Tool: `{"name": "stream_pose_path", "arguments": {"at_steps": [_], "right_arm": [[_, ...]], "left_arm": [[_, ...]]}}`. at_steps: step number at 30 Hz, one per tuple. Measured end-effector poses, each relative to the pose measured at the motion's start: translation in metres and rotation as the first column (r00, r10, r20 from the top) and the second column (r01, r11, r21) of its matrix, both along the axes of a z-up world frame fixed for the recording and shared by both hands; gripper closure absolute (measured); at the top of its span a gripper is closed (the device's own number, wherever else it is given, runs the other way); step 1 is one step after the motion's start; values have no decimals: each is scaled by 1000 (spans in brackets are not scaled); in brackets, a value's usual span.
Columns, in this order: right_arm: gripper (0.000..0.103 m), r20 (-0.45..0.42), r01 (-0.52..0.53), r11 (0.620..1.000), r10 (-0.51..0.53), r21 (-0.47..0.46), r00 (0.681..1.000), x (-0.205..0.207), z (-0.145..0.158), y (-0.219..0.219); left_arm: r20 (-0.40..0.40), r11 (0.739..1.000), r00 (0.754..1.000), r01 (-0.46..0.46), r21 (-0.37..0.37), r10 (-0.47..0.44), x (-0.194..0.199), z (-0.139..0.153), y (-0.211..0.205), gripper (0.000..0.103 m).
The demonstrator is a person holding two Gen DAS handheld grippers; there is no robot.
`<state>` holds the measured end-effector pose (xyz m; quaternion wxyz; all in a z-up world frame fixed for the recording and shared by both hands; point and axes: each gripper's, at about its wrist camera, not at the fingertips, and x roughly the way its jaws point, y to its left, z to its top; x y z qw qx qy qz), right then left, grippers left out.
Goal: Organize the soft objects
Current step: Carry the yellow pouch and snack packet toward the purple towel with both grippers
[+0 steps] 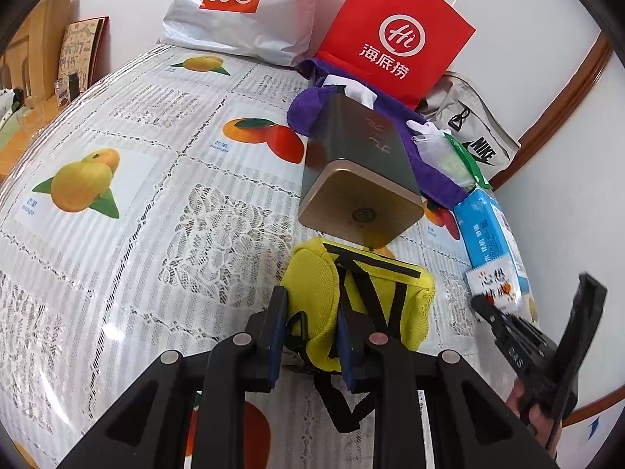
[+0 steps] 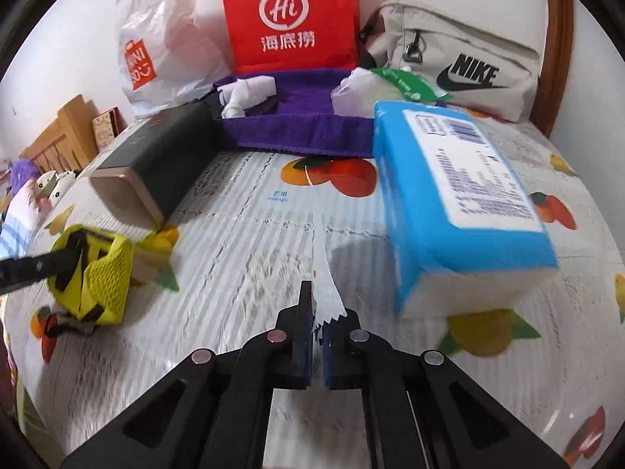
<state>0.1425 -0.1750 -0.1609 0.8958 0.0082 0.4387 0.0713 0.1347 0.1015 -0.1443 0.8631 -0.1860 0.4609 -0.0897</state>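
My left gripper [image 1: 308,336] is shut on a yellow mesh pouch [image 1: 375,293] with black straps, low over the table; the pouch also shows at the left of the right wrist view [image 2: 105,273]. My right gripper [image 2: 318,324] is shut on the serrated plastic edge of a blue tissue pack [image 2: 461,195], which hangs lifted and tilted above the table; the pack shows in the left wrist view [image 1: 488,234] too. A purple towel [image 2: 308,125] lies behind, with a white cloth [image 2: 246,93] and a plastic-wrapped item [image 2: 363,90] on it.
A dark green tin box [image 1: 359,160] lies on its side just beyond the pouch. A red paper bag [image 2: 289,19], a white Miniso bag [image 1: 242,4] and a grey Nike pouch [image 2: 457,66] stand along the wall. A fruit-print tablecloth [image 1: 129,211] covers the table.
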Motion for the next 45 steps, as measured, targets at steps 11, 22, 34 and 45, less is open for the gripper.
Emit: {"name": "stream_pose_path", "arguments": {"at_steps": [11, 22, 34, 45], "right_arm": [[99, 20, 19, 1000, -19, -19, 1000, -62, 5, -45], [99, 6, 45, 999, -45, -2, 999, -66, -3, -83], [99, 29, 20, 1000, -21, 19, 999, -60, 20, -80], [99, 72, 18, 1000, -18, -1, 997, -48, 52, -80]], "left_arm": [[-1, 999, 1000, -18, 34, 18, -7, -3, -12, 81], [1, 999, 1000, -16, 37, 16, -6, -12, -20, 81], [31, 997, 999, -23, 73, 21, -7, 22, -24, 81], [84, 997, 996, -37, 61, 32, -10, 56, -23, 81]]}}
